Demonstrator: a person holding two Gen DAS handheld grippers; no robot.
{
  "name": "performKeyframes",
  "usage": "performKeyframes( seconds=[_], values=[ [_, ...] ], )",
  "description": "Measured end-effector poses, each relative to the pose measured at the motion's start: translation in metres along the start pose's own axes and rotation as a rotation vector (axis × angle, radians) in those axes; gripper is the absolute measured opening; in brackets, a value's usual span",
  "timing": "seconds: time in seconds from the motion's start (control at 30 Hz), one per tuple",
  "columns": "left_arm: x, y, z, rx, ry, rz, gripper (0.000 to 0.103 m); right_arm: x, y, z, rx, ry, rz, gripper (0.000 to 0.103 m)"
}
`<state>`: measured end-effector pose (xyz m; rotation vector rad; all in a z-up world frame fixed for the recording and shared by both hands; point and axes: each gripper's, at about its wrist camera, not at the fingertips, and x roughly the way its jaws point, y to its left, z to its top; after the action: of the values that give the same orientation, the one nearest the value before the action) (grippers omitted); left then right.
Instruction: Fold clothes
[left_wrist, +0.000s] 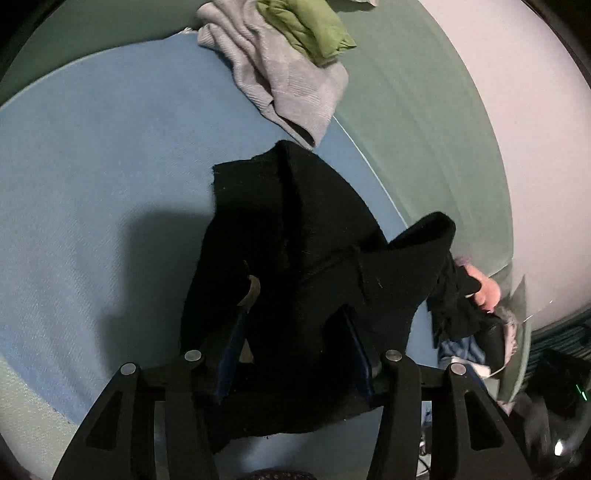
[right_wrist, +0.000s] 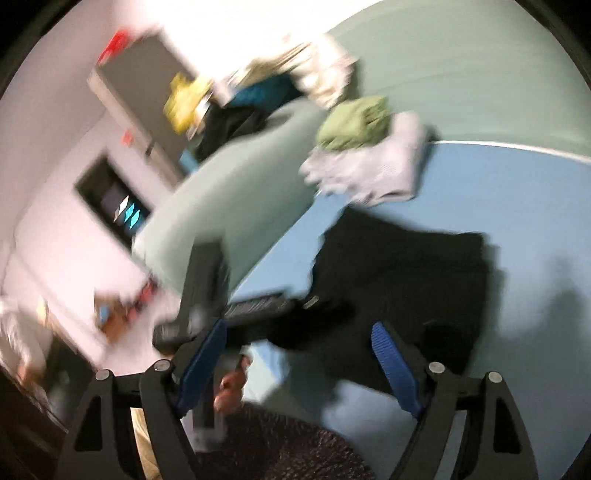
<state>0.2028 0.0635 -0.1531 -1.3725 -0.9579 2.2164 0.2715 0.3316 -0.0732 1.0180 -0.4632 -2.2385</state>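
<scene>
black cloth (left_wrist: 295, 236) lies bunched up on the blue mat (left_wrist: 92, 184), near the mat's right edge. in the left wrist view, the left gripper (left_wrist: 295, 350) has the cloth draped over and between its blue pads (left_wrist: 232, 354). i cannot tell if the pads press on it. in the blurry right wrist view, the right gripper (right_wrist: 295, 365) has its jaws wide apart with nothing between them, and the same cloth sits just past its tips. far off on the mat's edge, a grey cloth (left_wrist: 288, 81) lies with a green cloth (left_wrist: 310, 33) on top. the mat rests on a pale green bed (left_wrist: 424, 129).
</scene>
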Motion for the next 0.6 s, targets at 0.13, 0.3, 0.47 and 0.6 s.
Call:
performKeyframes(
  seconds=[0.13,0.3,0.47,0.6],
  values=[
    [0.002,-0.005,-0.007,0.023,-0.006,0.061,0.054,0.033,-0.016,0.026,0.017,0.005,-0.114,0.065],
    [0.008,0.004,-0.011,-0.012,0.004,0.061,0.054,0.117,-0.008,0.045,-0.024,0.118,-0.315,0.047],
    [0.006,0.001,-0.009,-0.008,-0.008,0.067,0.054,0.169,-0.019,0.066,0.043,0.203,-0.510,0.046],
    [0.004,0.004,-0.008,-0.038,-0.024,0.034,0.054,0.192,-0.012,0.067,-0.032,0.257,-0.620,0.047]
  ],
)
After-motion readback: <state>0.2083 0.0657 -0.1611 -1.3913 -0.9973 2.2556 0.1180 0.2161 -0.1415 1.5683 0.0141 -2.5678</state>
